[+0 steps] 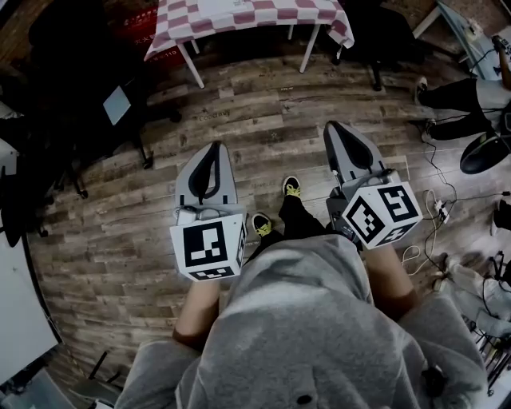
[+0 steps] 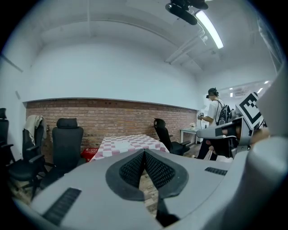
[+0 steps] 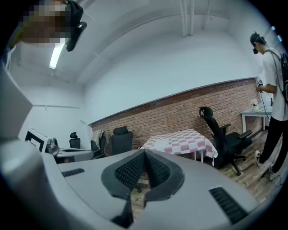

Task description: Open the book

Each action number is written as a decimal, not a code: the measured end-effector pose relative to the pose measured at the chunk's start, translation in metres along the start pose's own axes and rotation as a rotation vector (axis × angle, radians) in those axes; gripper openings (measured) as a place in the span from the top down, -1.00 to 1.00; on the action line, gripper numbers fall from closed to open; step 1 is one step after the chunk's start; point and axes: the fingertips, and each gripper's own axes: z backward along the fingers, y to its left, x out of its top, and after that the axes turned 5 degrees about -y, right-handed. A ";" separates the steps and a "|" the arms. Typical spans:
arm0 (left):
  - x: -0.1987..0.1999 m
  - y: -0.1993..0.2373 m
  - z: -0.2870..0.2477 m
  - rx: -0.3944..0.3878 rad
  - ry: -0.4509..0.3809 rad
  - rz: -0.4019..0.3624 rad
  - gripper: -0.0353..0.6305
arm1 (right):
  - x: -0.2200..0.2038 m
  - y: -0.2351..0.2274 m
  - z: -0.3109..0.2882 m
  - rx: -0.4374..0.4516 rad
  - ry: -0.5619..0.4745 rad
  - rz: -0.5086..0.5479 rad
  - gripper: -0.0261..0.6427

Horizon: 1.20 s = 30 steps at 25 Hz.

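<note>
I cannot make out a book in any view. A table with a red-and-white checked cloth [image 1: 239,20] stands ahead across the wooden floor, and it also shows in the left gripper view as the checked table [image 2: 130,143] and in the right gripper view as the checked table [image 3: 180,141]. My left gripper [image 1: 212,148] is held out over the floor, shut and holding nothing. My right gripper [image 1: 332,128] is beside it, also shut with nothing between its pads. From its own camera the left gripper [image 2: 144,153] has its jaws meeting at the tip, and so does the right gripper [image 3: 145,153].
Black office chairs [image 2: 67,139] stand left of the table, with another chair [image 3: 220,132] on its right. A person [image 3: 272,85] stands at the far right. Cables and a power strip [image 1: 437,209] lie on the floor to the right. A red crate [image 2: 90,152] sits under the table.
</note>
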 end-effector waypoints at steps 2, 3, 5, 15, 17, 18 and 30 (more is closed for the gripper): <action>0.000 0.002 0.002 0.000 0.001 -0.003 0.87 | 0.001 0.003 -0.001 0.005 -0.001 0.010 0.85; 0.000 0.003 0.002 0.001 0.002 -0.003 0.87 | 0.002 0.005 -0.002 0.009 -0.002 0.013 0.85; 0.001 0.005 0.003 0.003 -0.001 -0.003 0.87 | 0.003 0.007 -0.005 0.018 -0.006 0.014 0.85; 0.006 0.014 -0.017 0.008 -0.016 -0.019 0.87 | 0.007 0.001 -0.030 0.050 -0.022 0.010 0.85; 0.006 0.016 -0.025 0.009 -0.010 -0.026 0.87 | 0.008 -0.001 -0.038 0.057 -0.020 0.020 0.85; 0.007 0.017 -0.030 0.010 -0.008 -0.029 0.87 | 0.008 -0.003 -0.042 0.061 -0.019 0.025 0.85; 0.011 0.025 -0.124 -0.007 0.016 -0.024 0.87 | 0.030 -0.054 -0.108 0.108 0.061 0.146 0.85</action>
